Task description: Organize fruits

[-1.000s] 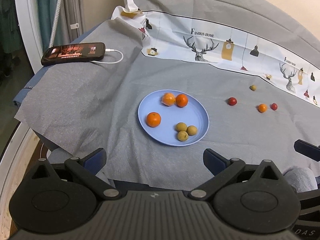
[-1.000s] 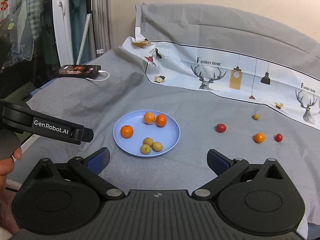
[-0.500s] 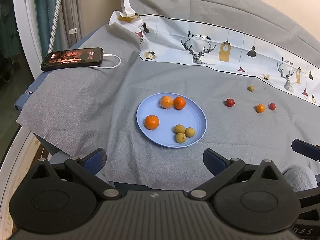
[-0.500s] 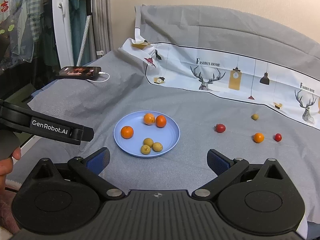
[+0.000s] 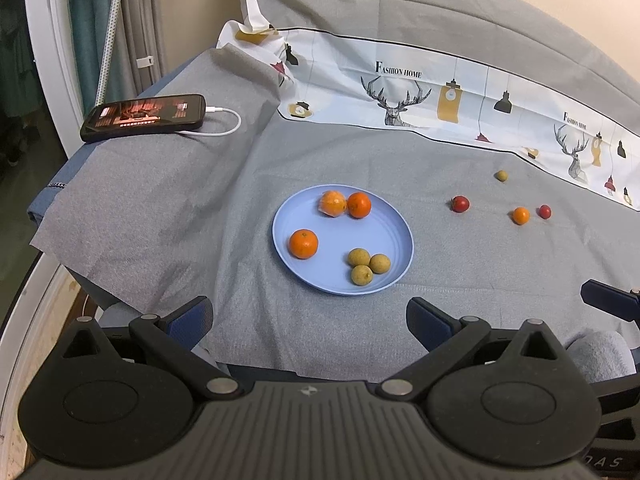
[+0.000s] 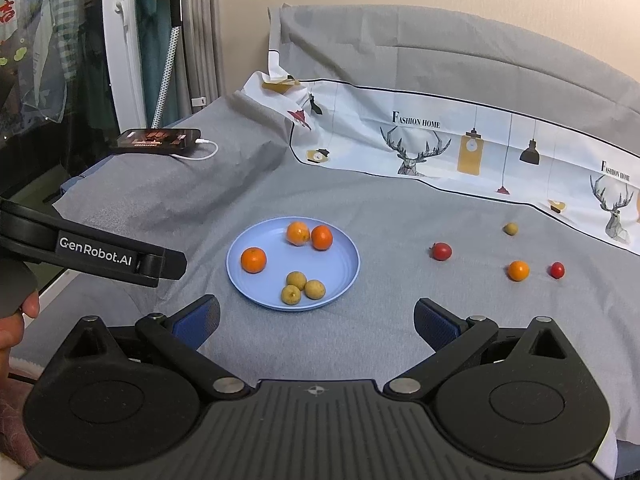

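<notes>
A blue plate (image 5: pixel 392 236) (image 6: pixel 344 260) lies on the grey cloth with three oranges (image 5: pixel 303 243) and three yellow-brown longans (image 5: pixel 362 275) on it. Loose to its right lie a red tomato (image 5: pixel 460 203) (image 6: pixel 441 251), a small orange (image 5: pixel 521 215) (image 6: pixel 518 270), a second red tomato (image 5: pixel 545 211) (image 6: pixel 557 269) and a single longan (image 5: pixel 501 176) (image 6: pixel 510 229). My left gripper (image 5: pixel 310 318) is open and empty, just short of the plate. My right gripper (image 6: pixel 316 322) is open and empty, also near the plate's front edge.
A phone (image 5: pixel 144 117) on a white cable lies at the cloth's far left. A printed deer cloth (image 5: pixel 440 100) runs along the back. The cloth's left edge drops off (image 5: pixel 44 236). The left gripper's body (image 6: pixel 96 254) shows at the left in the right wrist view.
The left wrist view has pulled back and tilted slightly, so the plate sits a little lower in it. The right gripper has barely moved. Both stay open.
</notes>
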Demonstrator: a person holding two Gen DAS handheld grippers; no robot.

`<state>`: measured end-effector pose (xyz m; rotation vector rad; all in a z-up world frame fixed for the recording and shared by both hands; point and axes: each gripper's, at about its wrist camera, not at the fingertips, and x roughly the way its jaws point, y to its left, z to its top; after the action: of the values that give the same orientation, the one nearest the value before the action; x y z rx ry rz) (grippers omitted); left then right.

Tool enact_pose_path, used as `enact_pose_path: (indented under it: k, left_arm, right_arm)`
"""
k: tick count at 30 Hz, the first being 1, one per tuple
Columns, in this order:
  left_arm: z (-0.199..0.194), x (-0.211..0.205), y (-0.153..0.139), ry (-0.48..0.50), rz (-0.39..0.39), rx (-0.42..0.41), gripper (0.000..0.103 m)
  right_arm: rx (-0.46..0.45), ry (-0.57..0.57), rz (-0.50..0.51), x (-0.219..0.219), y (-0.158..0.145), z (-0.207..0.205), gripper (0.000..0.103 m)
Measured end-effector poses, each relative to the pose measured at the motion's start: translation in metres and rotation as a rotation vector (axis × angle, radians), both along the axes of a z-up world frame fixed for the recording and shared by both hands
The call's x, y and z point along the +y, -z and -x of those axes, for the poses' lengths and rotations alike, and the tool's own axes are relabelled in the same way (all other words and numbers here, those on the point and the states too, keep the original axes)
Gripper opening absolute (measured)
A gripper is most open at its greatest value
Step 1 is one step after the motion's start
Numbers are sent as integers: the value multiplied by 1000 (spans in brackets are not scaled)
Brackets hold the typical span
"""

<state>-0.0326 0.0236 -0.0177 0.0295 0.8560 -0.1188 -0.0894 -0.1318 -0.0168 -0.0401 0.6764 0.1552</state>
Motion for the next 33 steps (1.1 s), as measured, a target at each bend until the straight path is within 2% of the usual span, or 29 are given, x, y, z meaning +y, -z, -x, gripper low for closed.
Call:
enact_pose_path:
  k: [33]
  left_arm:
    - [-11, -5, 13, 9, -32, 45, 103]
  right_arm:
    - [40, 37, -47, -16, 13, -6, 102]
